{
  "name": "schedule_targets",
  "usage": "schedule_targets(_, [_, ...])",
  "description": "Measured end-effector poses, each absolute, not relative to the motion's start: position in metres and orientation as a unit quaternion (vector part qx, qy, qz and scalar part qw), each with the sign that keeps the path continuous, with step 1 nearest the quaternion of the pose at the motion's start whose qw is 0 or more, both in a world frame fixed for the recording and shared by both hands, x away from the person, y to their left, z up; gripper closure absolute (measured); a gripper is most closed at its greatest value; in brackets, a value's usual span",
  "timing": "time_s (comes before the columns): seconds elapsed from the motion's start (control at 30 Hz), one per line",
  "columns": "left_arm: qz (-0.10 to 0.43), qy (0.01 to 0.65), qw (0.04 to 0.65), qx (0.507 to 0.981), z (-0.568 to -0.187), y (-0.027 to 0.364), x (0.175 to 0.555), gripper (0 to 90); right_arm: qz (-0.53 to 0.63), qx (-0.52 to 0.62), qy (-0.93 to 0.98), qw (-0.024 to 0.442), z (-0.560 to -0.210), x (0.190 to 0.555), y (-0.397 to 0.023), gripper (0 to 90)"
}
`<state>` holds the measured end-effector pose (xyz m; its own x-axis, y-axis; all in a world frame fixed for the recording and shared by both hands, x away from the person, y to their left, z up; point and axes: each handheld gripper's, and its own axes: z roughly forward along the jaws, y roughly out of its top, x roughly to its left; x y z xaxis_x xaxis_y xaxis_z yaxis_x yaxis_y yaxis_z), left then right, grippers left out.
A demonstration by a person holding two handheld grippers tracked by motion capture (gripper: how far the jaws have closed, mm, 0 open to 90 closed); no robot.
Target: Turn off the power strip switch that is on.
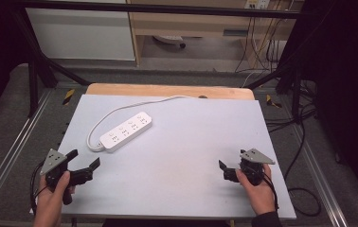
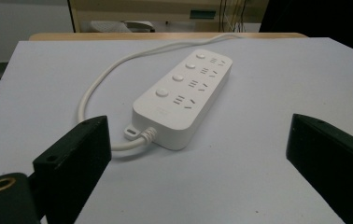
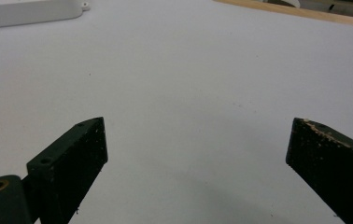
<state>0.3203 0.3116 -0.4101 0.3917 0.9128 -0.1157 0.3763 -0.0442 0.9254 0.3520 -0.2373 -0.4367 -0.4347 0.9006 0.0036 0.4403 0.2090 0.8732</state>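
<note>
A white power strip [image 1: 126, 131] lies flat on the pale grey table top [image 1: 182, 142], left of centre, its white cord [image 1: 134, 105] curling back toward the table's far edge. In the left gripper view the power strip [image 2: 184, 95] sits a short way ahead of the jaws, with several round buttons and sockets on top. My left gripper [image 1: 85, 158] is held near the front left corner, jaws wide open and empty. My right gripper [image 1: 231, 165] rests near the front right, also open with nothing between its jaws. In the right gripper view a corner of the strip [image 3: 30, 11] shows at the top left.
A wooden board edge [image 1: 167, 90] runs along the table's far side. Black frame bars [image 1: 40, 61] stand at the back corners. Cables [image 1: 300, 142] hang off the right side, and a desk and cabinet stand on the floor behind.
</note>
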Motion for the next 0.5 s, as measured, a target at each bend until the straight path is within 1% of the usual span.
schedule_targets(0.2, [0.264, 0.475, 0.505, 0.670, -0.4091, 0.3117, 0.3194, 6.6, 0.405, 0.466, 0.740, 0.268, -0.4408, 0.3514, -0.2358, 6.7])
schedule_targets(0.5, [0.268, 0.473, 0.513, 0.664, -0.4056, 0.3124, 0.3186, 6.8, 0.415, 0.459, 0.737, 0.271, -0.4400, 0.3519, -0.2344, 5.9])
